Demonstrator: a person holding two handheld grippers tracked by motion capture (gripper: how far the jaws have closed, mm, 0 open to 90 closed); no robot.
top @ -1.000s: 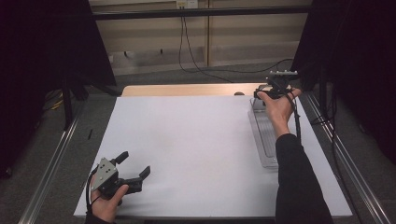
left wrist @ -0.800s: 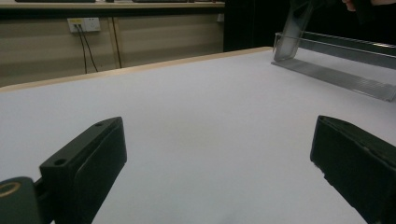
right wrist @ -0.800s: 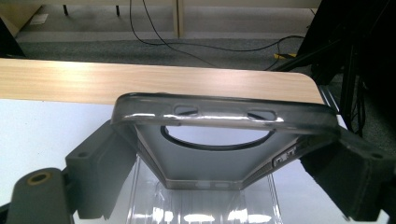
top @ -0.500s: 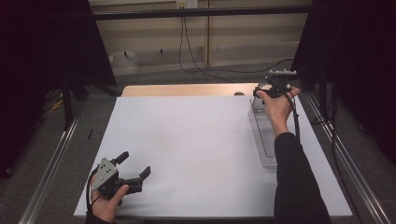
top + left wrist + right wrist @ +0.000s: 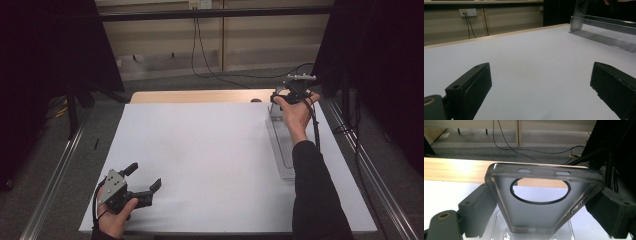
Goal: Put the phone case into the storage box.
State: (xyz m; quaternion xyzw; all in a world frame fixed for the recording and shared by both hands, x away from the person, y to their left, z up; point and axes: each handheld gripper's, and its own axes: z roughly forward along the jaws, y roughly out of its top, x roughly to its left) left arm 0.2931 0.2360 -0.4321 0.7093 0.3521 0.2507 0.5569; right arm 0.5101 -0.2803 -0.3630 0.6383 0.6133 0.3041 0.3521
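Note:
A translucent grey phone case point(image 5: 536, 215) with a round camera hole stands on edge between the two black jaws of my right gripper point(image 5: 541, 207), which is shut on it. Under the case lies the far end of a long clear plastic tray point(image 5: 501, 225). From above, my right gripper point(image 5: 286, 97) hovers at the far right of the table over that tray point(image 5: 281, 147). Near the front left corner my left gripper point(image 5: 146, 175) rests low with its jaws wide open and nothing between them point(image 5: 541, 82). From there the case point(image 5: 577, 17) is seen upright at the tray's point(image 5: 604, 37) end.
A white sheet point(image 5: 210, 160) covers the table, with a strip of bare wood point(image 5: 200, 96) along the far edge. Metal rails point(image 5: 55, 175) run down both sides. Cables point(image 5: 210, 65) hang behind, and dark curtains flank the table.

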